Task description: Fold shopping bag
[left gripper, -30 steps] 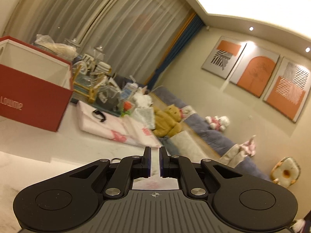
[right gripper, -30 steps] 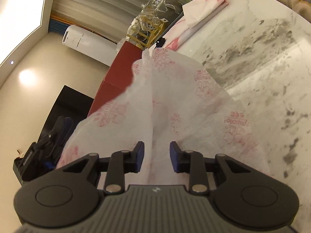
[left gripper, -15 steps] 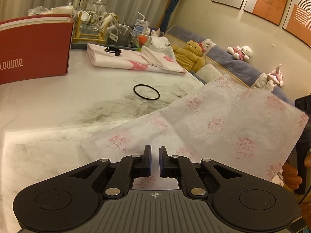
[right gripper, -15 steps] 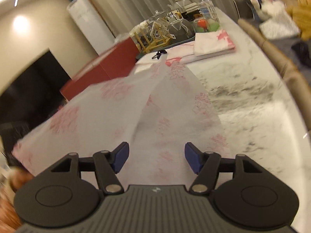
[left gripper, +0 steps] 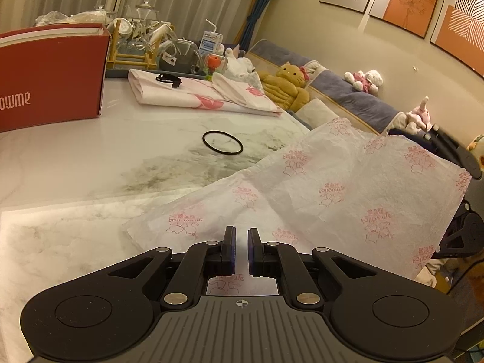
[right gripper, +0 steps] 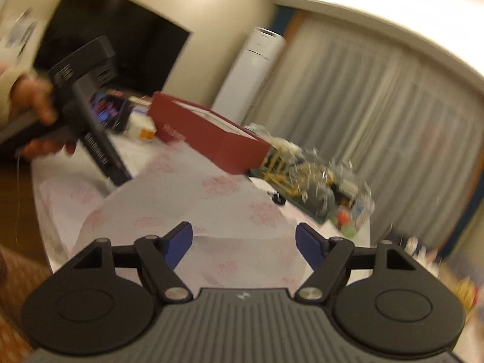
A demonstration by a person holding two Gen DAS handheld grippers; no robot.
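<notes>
The right gripper (right gripper: 244,243) jaws are opening, apparently off the bag (left gripper: 332,187) now spread on the bench (left gripper: 90,163), while the left gripper (left gripper: 241,249) stays nearly shut on its edge.

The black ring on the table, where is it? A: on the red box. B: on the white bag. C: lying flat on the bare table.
C: the black ring lies flat on the bare marble table, apart from the red box and the white bag.
</notes>
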